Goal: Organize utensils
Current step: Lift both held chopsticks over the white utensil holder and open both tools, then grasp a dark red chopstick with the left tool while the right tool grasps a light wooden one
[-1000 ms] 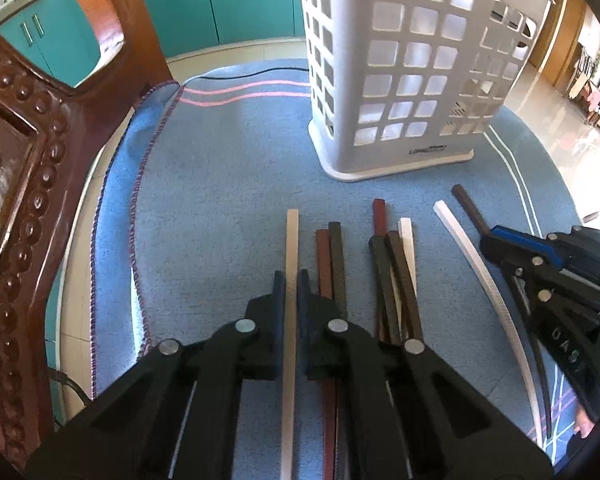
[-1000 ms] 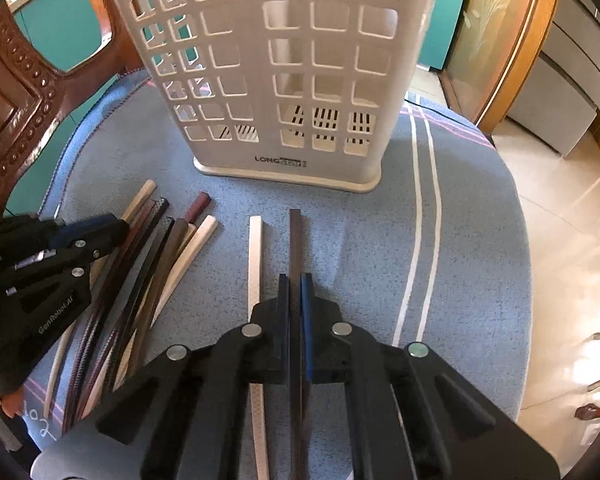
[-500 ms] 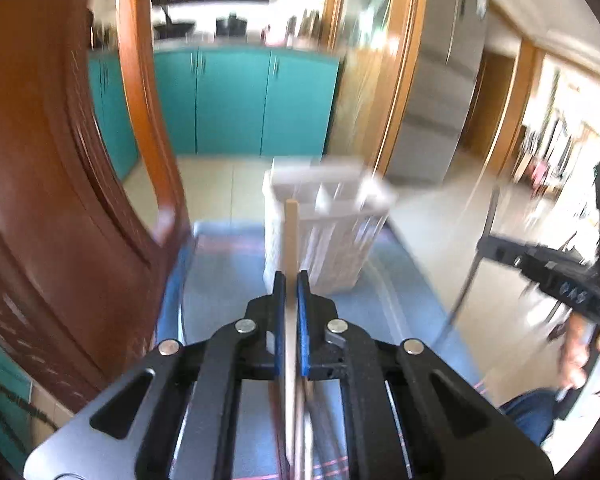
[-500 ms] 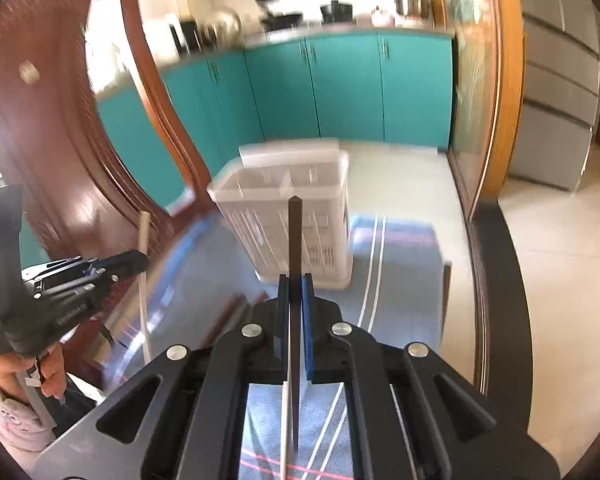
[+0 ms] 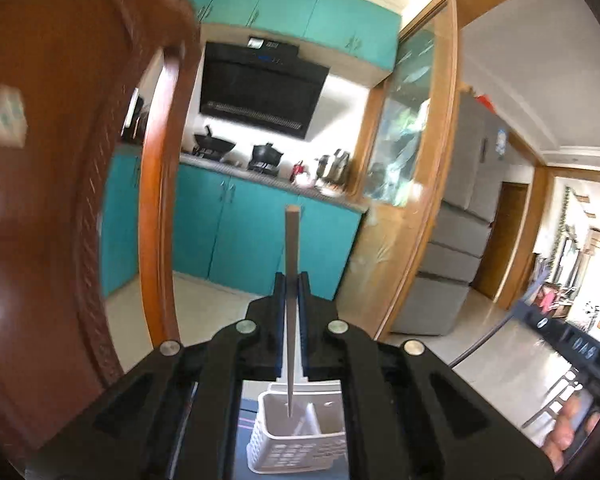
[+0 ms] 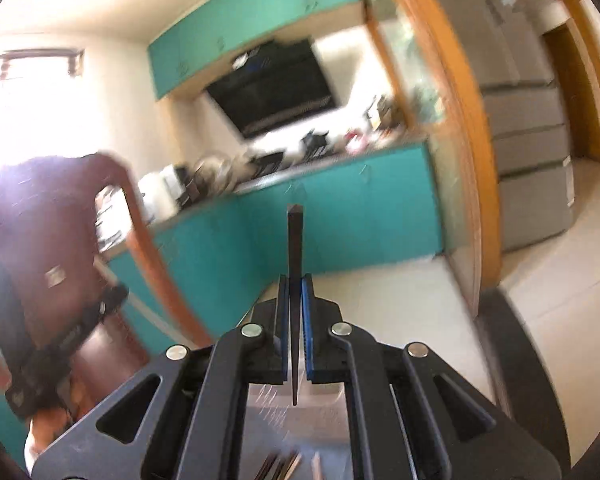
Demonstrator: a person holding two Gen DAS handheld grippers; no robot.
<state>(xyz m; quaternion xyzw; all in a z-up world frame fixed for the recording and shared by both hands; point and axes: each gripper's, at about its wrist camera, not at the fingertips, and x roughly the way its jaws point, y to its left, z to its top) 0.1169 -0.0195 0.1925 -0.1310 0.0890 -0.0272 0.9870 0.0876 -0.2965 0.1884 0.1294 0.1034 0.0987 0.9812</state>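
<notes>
Pinching a pale chopstick (image 5: pixel 291 264) upright, the left gripper (image 5: pixel 291 292) hangs above the white basket (image 5: pixel 300 436). The right gripper (image 6: pixel 295 296) clamps a dark chopstick (image 6: pixel 295 248), its tip over the blurred basket below.

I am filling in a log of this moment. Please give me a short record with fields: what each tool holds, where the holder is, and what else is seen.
left tool: shut on a pale chopstick, thick end up
right tool: shut on a dark chopstick, thick end up
holder: white, slotted, seen below the left tool, under the pale chopstick's thin end
loose chopsticks: a few at the bottom edge of the right view, blurred
background: teal cabinets, wooden chair
</notes>
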